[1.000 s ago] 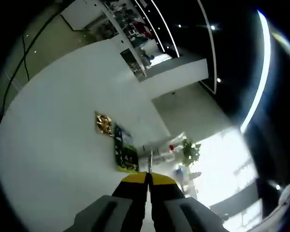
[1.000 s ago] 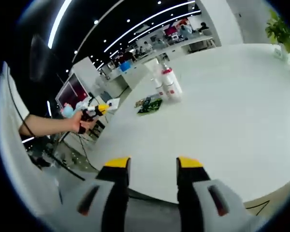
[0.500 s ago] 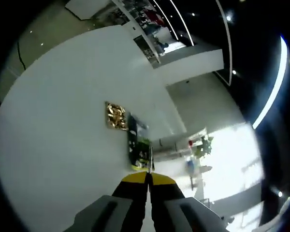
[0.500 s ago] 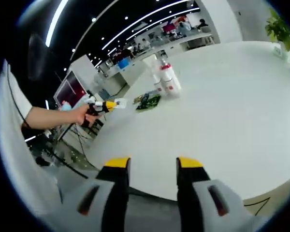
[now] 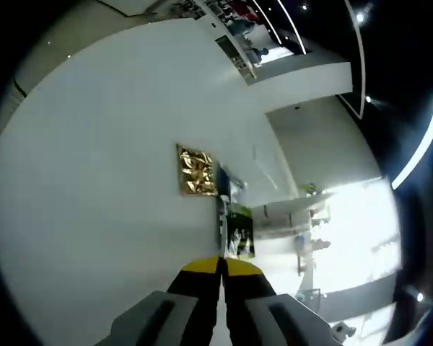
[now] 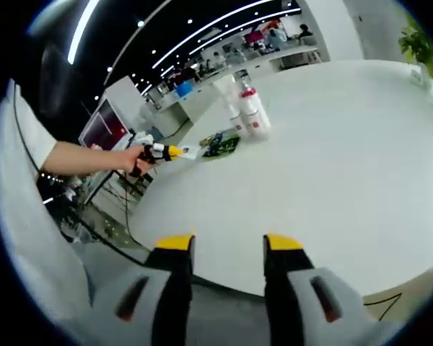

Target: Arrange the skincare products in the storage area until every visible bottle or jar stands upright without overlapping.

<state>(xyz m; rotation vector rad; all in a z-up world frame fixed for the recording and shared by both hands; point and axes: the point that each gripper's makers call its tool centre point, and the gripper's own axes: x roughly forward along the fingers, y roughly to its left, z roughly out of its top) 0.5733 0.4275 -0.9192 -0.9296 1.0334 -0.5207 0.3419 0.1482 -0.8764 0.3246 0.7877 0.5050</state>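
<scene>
My left claw [image 5: 221, 265] pressed tight together, now closer to the gold packet [image 5: 197, 171] and green packet [image 5: 239, 232] on the white table [image 5: 94, 180], my right claw [image 6: 220, 249] spread wide, two bottles [image 6: 249, 112] standing upright far off

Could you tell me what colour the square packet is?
Shiny gold packet, clearest in the left gripper view.

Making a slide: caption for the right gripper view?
Right gripper open over a white table; the left gripper reaches toward upright white bottles.
</scene>
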